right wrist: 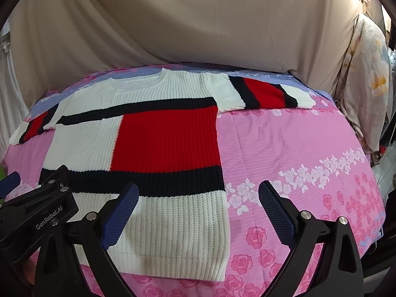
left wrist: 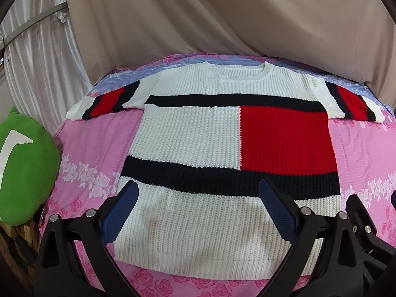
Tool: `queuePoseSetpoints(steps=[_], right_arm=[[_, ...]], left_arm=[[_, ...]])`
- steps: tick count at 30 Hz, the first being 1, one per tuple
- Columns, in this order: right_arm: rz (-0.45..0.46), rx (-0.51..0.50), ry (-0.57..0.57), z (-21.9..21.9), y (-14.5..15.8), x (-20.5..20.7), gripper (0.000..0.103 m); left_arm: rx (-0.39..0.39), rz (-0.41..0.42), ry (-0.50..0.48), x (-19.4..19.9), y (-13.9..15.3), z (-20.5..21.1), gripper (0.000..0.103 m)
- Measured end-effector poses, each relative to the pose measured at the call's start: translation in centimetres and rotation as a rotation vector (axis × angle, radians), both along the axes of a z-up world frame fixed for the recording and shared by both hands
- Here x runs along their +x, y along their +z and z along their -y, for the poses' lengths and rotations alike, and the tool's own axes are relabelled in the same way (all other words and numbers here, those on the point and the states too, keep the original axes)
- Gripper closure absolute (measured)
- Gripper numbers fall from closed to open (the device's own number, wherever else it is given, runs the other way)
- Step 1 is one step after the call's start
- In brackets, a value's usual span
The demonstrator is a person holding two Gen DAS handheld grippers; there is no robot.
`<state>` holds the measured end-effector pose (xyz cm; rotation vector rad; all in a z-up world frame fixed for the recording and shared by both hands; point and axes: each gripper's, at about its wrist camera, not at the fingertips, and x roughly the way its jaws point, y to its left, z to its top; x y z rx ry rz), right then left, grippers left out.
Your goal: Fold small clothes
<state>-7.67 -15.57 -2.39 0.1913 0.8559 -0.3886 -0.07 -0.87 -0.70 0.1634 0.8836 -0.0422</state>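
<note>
Pink rose-print bedding (left wrist: 94, 133) covers the bed, with beige drapery (left wrist: 198, 19) behind and a green plush (left wrist: 24, 158) at its left edge. Spread flat on it lies the knit sweater (left wrist: 198, 133), sleeves out. The left gripper (left wrist: 198, 193) and the right gripper (right wrist: 198, 195) hover above its hem, jaws wide and empty.

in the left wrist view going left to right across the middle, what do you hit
green plush toy → pink floral bedsheet → white panel of the sweater → red panel → pink sheet again
</note>
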Motion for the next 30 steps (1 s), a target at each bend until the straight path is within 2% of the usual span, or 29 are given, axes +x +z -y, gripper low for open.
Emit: queuePoseSetpoints(steps=[30], right_arm=[[-0.003, 0.002, 0.014, 0.0, 0.1, 1.3, 0.007]], left_arm=[[0.016, 0.013, 0.016, 0.9, 0.3, -0.2, 0.008]])
